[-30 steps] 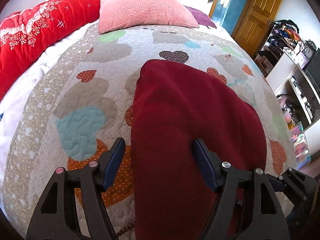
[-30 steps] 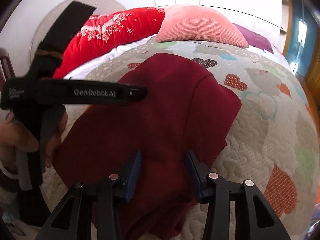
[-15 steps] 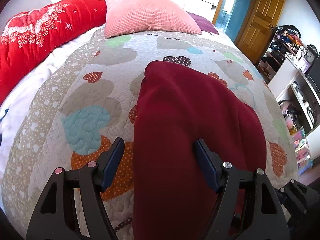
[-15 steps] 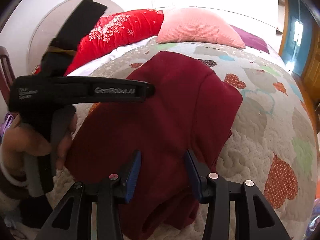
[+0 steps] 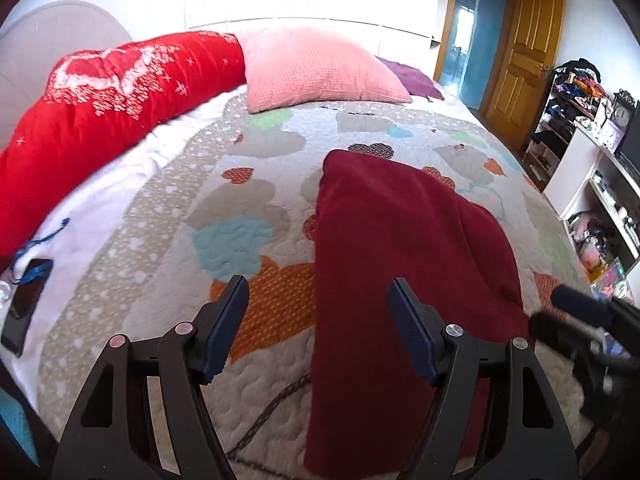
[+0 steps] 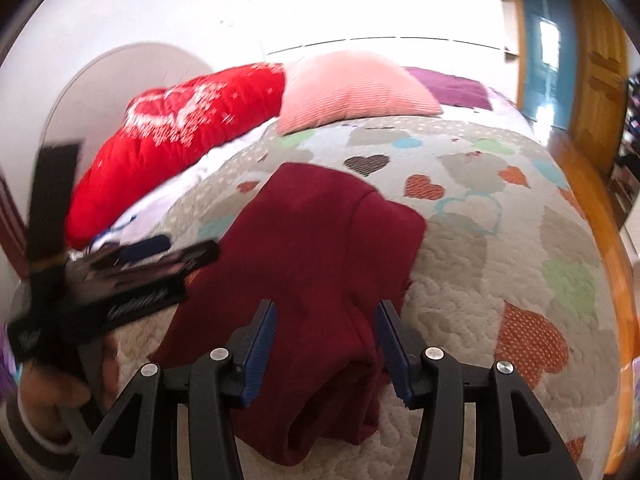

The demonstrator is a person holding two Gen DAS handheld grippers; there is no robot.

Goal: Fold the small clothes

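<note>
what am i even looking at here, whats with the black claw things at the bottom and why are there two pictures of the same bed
Those black claws are hand-held grippers: a person holds one in each hand, and each carries a wide-angle camera looking out along its two blue-padded fingers. So the two pictures show one moment from two spots.

One picture is from the left gripper, the other from the right gripper. In the right view the left gripper also shows, blurred, at the left edge.

On the heart-patterned quilt lies a dark red garment, partly folded. Behind it are a pink pillow and a red cushion.

Both grippers are open and hold nothing.
</note>
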